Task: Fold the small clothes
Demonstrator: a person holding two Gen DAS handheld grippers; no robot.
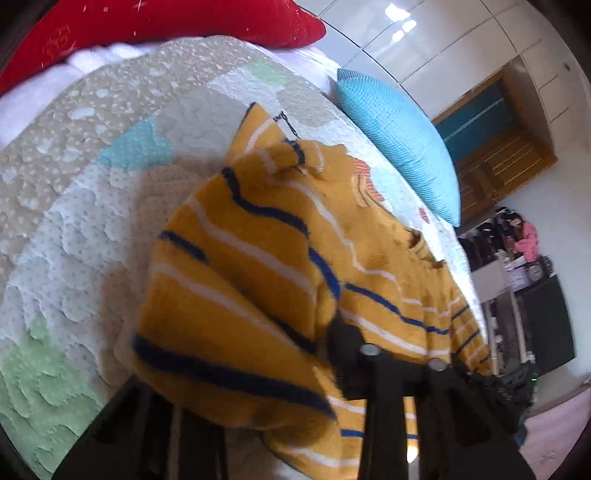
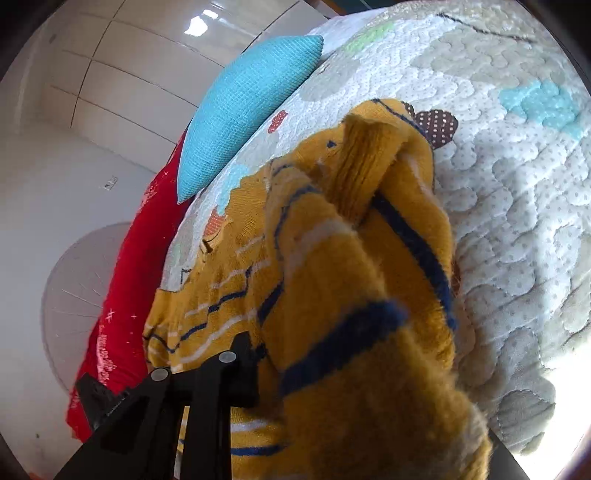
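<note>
A quilted, dotted bed cover (image 1: 92, 229) carries a blue waffle-textured pillow (image 1: 399, 140) and a red cushion (image 1: 166, 22) near its edge, glossy wardrobe panels (image 2: 110, 74) behind. The fuzzy mustard striped sweater (image 1: 258, 266) lies bunched mid-bed, draped over the left gripper (image 1: 328, 354) and right gripper (image 2: 280, 354); I cannot tell how the jaws stand.

Bare quilt (image 1: 74, 229) lies open beside the sweater (image 1: 258, 258); blue pillow (image 1: 402, 144) borders one edge.

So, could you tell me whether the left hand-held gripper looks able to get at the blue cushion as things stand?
Probably not directly: the left hand-held gripper appears shut on the striped yellow sweater, whose bunched fabric lies between it and the blue cushion at the quilt's far edge.
</note>
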